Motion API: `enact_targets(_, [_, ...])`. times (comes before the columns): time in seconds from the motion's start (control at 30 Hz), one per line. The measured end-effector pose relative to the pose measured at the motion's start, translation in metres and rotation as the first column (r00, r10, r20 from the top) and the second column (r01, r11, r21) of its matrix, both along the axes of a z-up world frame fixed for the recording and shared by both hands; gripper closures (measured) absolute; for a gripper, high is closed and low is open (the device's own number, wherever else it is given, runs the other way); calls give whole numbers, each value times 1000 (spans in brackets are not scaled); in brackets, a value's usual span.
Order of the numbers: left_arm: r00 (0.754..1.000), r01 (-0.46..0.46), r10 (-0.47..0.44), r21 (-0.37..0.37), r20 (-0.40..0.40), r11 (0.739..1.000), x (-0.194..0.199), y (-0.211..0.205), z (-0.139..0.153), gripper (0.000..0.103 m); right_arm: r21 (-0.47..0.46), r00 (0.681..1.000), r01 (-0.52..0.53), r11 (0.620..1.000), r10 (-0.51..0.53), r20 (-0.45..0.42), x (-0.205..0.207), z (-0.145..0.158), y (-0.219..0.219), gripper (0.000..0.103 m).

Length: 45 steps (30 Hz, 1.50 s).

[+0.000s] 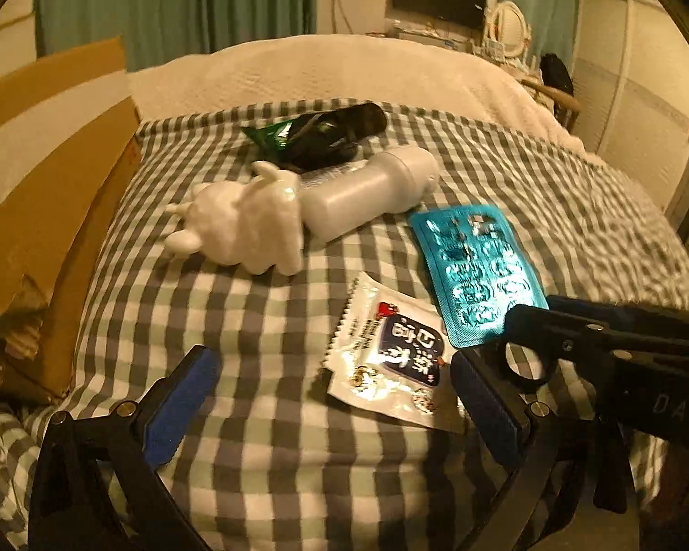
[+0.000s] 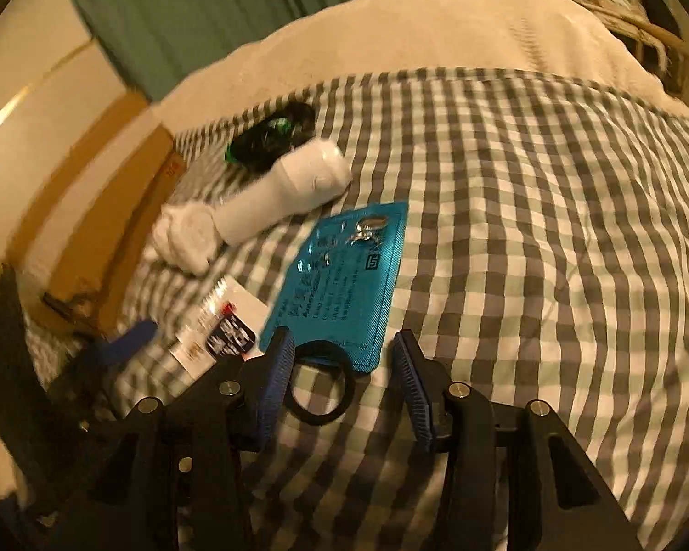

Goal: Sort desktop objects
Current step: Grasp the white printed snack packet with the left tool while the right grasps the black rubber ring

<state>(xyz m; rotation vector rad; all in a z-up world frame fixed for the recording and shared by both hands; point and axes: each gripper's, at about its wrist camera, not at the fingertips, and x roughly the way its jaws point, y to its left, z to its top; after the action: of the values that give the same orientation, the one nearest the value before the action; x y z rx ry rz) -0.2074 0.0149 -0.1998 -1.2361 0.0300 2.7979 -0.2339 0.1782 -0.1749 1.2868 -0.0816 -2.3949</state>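
Nearest in the left wrist view, the left gripper (image 1: 330, 395) is seen with its jaws spread wide over the checked bedcover (image 1: 262, 459), nothing being pinched between them. A white snack sachet (image 1: 386, 358) with a dark label is found lying flat between the blue pads, close to the right-hand pad and apart from the other. In the right wrist view the right gripper (image 2: 344, 358) is seen partly spread, its pads pressed on nothing. A black ring (image 2: 319, 383) lies on the cover between its jaws, close against the left-hand pad. The near edge of a teal blister pack (image 2: 344, 280) is overlapped by the ring, and the pack stretches away ahead of this gripper. From the left gripper the same pack is seen ahead and to the right, with the right gripper's black fingers over its near corner.

Further ahead and to the left of both grippers, a white bunny figure (image 1: 248, 225) is laid on its side, touching a pale grey bottle (image 1: 367, 188) that is lying down. Beyond these a black pouch (image 1: 330, 135) and a green wrapper (image 1: 271, 133) are piled together. A cardboard box (image 1: 46, 183) stands at the bed's left edge, and a cream blanket (image 1: 344, 69) and green curtains (image 1: 170, 0) are seen farthest off
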Motion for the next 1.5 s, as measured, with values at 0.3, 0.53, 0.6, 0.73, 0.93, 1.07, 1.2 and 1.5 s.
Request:
enact_targets(0.3, [996, 86, -87, -101, -5, 991, -10, 28, -5, 0, -37, 999, -33, 999, 33, 20, 6, 2, 28, 92])
enact_targets(0.53, [994, 111, -111, -38, 17, 993, -10, 19, -6, 25, -75, 997, -39, 996, 45, 69, 9, -4, 30, 92])
enact_targets(0.6, [993, 118, -118, -39, 11, 992, -7, 20, -4, 38, -86, 996, -49, 995, 55, 69, 10, -2, 29, 92])
enact_targets(0.73, [992, 123, -123, -33, 10, 992, -1, 18, -1, 54, -76, 997, -73, 994, 75, 27, 8, -6, 19, 98])
enact_targets(0.93, [994, 103, -105, 64, 32, 993, 11, 3, 8, 61, -69, 999, -41, 997, 41, -10, 15, 7, 21, 99])
enact_targets(1.07, [994, 100, -105, 119, 35, 988, 24, -2, 23, 61, -87, 999, -2, 996, -1, -38, 37, 26, 25, 99])
enact_targets(1.2, [992, 122, -119, 106, -35, 987, 39, -1, 48, 61, -60, 998, 31, 998, -34, -45, 64, 53, 28, 99])
enact_targets(1.5, [972, 94, -43, 212, -232, 973, 69, -43, 137, 61, -4, 987, 52, 999, -52, -149, 112, 151, 17, 99])
